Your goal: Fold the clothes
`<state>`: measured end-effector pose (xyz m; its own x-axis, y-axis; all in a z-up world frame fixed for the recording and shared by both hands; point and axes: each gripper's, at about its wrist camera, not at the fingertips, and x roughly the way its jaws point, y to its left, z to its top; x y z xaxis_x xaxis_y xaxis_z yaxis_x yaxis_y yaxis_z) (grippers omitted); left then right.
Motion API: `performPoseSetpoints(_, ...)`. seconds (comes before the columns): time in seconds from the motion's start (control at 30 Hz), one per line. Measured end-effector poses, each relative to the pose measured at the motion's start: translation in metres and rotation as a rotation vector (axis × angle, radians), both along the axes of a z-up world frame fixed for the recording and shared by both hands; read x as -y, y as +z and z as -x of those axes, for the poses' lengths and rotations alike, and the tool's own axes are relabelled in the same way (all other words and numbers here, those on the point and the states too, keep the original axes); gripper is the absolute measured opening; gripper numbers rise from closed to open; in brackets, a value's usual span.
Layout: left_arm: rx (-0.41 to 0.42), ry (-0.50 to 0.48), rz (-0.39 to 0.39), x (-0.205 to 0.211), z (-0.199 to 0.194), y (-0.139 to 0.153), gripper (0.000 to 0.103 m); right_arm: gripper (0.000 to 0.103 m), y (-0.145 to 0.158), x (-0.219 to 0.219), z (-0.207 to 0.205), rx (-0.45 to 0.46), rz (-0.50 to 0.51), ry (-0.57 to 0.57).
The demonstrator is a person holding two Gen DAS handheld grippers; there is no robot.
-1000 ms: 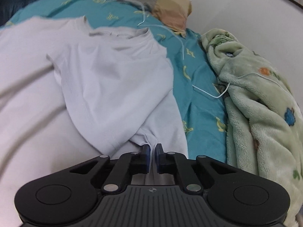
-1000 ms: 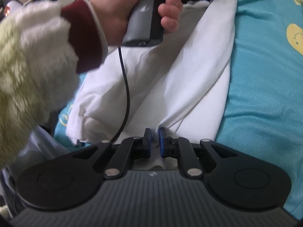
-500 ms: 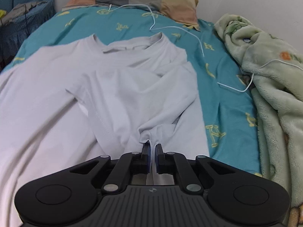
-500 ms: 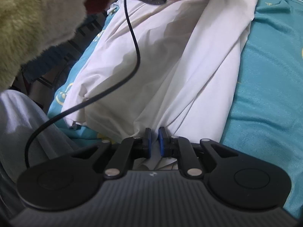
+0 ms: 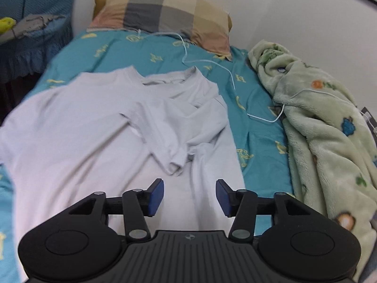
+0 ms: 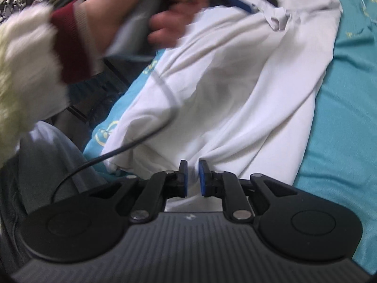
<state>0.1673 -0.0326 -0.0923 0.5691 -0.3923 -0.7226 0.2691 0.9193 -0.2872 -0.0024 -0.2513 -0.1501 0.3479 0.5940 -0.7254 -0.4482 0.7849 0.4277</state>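
Note:
A white T-shirt lies on the teal bed sheet, collar toward the pillow, its right side and sleeve folded in over the body. My left gripper is open and empty above the shirt's lower part, just behind the folded sleeve end. In the right wrist view the same T-shirt stretches away. My right gripper has its jaws nearly closed, pinching the shirt's hem. The person's hand holding the left gripper is blurred at top left.
A checked pillow lies at the bed's head. A green fleece blanket is piled along the right by the wall. A thin white cable runs over the sheet. A black cable crosses the shirt's near corner.
My left gripper opened and let go of the folded sleeve, which now lies on the shirt, and drew back. My right gripper still holds the hem, jaws slightly wider.

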Motion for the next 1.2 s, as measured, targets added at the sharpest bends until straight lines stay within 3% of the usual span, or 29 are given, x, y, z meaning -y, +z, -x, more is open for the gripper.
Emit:
performPoseSetpoints(0.23, -0.036, 0.332, 0.191, -0.144, 0.029, 0.005, 0.061, 0.014, 0.028, 0.019, 0.010, 0.092, -0.033, -0.147)
performPoseSetpoints(0.4, -0.135, 0.623, 0.447, -0.228, 0.016, -0.031, 0.062, 0.014, 0.029, 0.042, 0.004, 0.087, -0.052, -0.297)
performPoseSetpoints(0.53, -0.182, 0.733, 0.555, -0.254, -0.009, -0.066, 0.062, 0.018, 0.016, 0.050, -0.009, 0.045, -0.047, -0.379)
performPoseSetpoints(0.63, -0.173, 0.747, 0.593, -0.260, -0.029, -0.084, 0.062, 0.029, 0.006, 0.051, -0.023, 0.019, -0.032, -0.410)
performPoseSetpoints(0.9, -0.111, 0.749, 0.696, -0.271, -0.069, -0.117, 0.059, 0.029, -0.006, 0.046, -0.054, -0.016, -0.042, -0.424)
performPoseSetpoints(1.2, -0.048, 0.735, 0.688, -0.281, -0.099, -0.135, 0.057, 0.029, -0.018, 0.037, -0.070, -0.051, -0.003, -0.405)
